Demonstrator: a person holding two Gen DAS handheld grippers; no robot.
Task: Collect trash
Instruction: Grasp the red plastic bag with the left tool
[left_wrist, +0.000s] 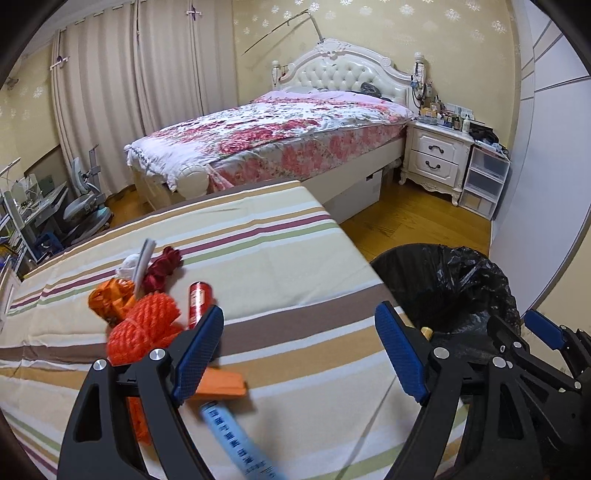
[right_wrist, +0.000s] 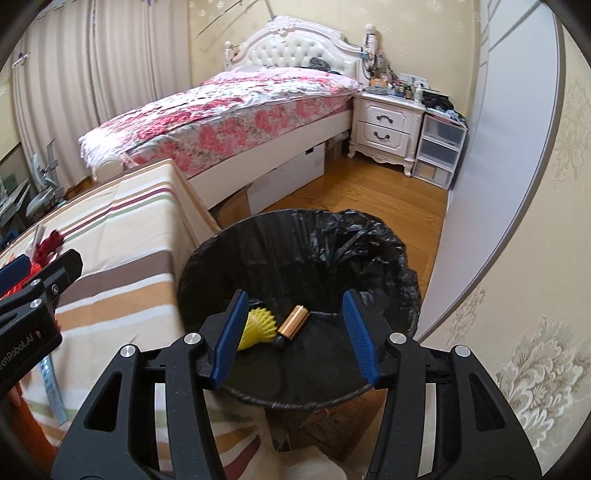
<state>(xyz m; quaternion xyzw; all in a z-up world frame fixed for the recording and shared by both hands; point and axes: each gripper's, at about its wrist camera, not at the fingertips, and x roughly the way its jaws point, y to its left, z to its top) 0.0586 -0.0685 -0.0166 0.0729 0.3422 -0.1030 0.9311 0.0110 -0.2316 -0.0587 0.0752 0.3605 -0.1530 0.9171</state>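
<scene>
The right gripper (right_wrist: 291, 336) hangs empty, jaws apart, over the black-lined bin (right_wrist: 388, 236) beside the tabletop's edge; the left gripper (left_wrist: 299, 350) gapes wide over remaining trash.

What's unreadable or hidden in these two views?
- Blue tube, left wrist view: motion-blurred, print illegible, lower end cut by the frame edge.
- Orange net, left wrist view: lower part hidden behind the left hand-held gripper.
- Trash bin, right wrist view: near floor blocked by the right hand-held gripper; only a yellow ball and gold cylinder show.
- Nightstand clutter: too small.
</scene>
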